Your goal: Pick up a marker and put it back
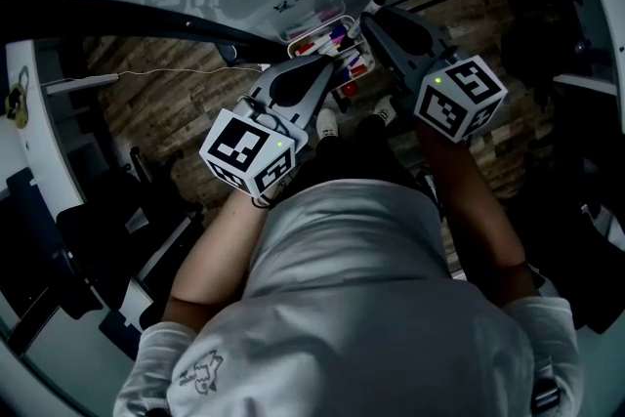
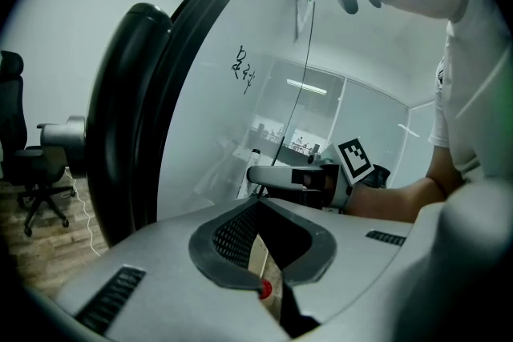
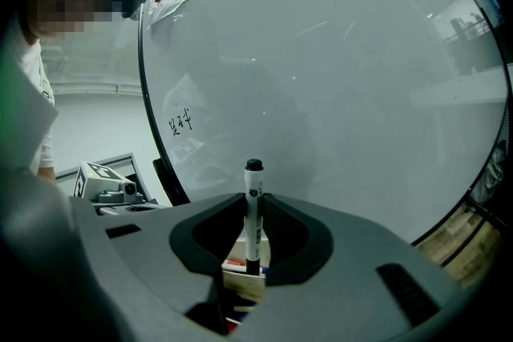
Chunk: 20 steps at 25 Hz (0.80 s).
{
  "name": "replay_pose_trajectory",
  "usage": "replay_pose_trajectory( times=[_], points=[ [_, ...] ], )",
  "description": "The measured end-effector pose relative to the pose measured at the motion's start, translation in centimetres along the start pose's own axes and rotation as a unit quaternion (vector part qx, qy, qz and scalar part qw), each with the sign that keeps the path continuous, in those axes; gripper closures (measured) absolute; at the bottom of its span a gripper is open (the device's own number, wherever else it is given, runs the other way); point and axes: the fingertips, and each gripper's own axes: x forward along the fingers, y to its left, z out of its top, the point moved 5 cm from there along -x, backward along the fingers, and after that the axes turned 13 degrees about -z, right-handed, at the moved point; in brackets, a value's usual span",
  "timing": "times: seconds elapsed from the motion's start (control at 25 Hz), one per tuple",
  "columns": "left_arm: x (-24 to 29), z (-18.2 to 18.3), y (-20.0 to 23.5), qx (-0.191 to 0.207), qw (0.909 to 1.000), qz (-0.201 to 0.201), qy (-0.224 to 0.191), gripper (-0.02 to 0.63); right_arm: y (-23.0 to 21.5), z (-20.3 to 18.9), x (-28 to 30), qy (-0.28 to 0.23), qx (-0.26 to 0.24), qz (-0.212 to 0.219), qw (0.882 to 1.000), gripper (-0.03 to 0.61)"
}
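We are stretching both forearms forward toward the glossy white whiteboard (image 3: 345, 68). Our right tongs (image 3: 254, 203) are clamping a white marker with a black cap (image 3: 253, 177), upright between the tips. Our left tongs (image 2: 258, 203) are sitting closed and empty just beside them, over a clear plastic tray of markers (image 1: 297, 31).

Marker (image 3: 253, 212): lower end was hidden below the right gripper (image 3: 254, 200) jaws. Tray (image 1: 311, 22): near part was covered by the left gripper (image 1: 330, 63); contents too small to count. Whiteboard scribble (image 3: 181, 122) was unreadable. Chair (image 2: 28, 164) was cut by the frame edge.
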Motion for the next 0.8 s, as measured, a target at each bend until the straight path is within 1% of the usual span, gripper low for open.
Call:
replay_pose_trajectory(
  times=[0.36,0.8],
  points=[
    [-1.0,-0.5,0.2,-0.008,0.9999,0.012,-0.007,0.609,-0.2,-1.5,0.6,0.013,0.009,0.005,1.0,0.5],
    [-0.8,-0.5,0.0,-0.012,0.9999,0.005,-0.008,0.609,-0.2,-2.0,0.7,0.016,0.006,0.007,1.0,0.5]
  ],
)
